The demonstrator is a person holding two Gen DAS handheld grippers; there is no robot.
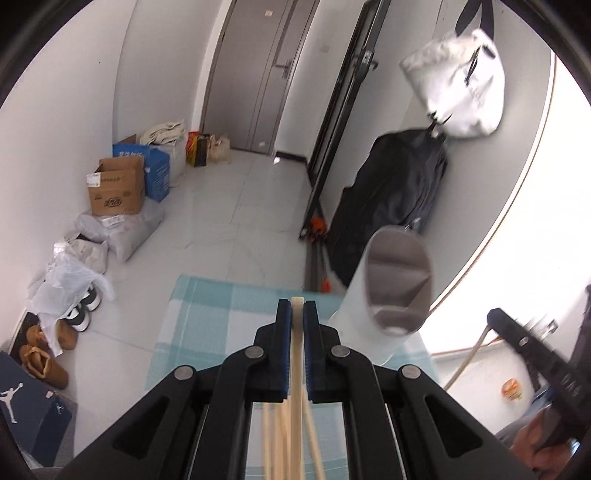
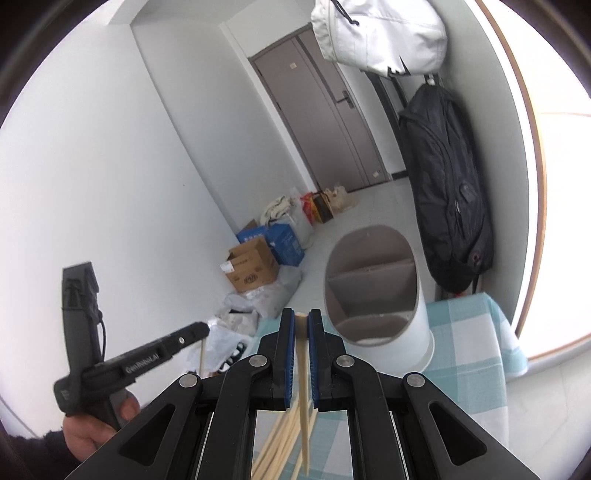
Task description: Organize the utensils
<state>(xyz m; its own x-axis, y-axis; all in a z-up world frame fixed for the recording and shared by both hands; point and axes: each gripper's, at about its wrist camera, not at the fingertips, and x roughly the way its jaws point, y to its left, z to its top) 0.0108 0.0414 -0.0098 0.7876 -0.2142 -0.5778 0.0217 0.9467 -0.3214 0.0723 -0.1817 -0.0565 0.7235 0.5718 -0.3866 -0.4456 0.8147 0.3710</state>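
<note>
My left gripper (image 1: 296,308) is shut on a pale wooden chopstick (image 1: 296,354) that runs back between its blue pads. Ahead and to its right stands the white utensil holder (image 1: 388,295), its grey dividers showing. My right gripper (image 2: 301,321) is likewise shut on a chopstick (image 2: 303,387) that hangs down from the pads. The holder (image 2: 376,291) stands just right of it on the checked cloth. Several more chopsticks (image 2: 280,443) lie on the cloth below. The left gripper (image 2: 199,330) also shows at the left of the right wrist view, a chopstick in its tip.
The blue-and-white checked tablecloth (image 1: 221,306) covers the table, whose far edge is close ahead. Beyond it on the floor are cardboard boxes (image 1: 118,188), bags and shoes (image 1: 44,365). A black backpack (image 2: 447,192) and a white bag (image 2: 376,33) hang on the right wall.
</note>
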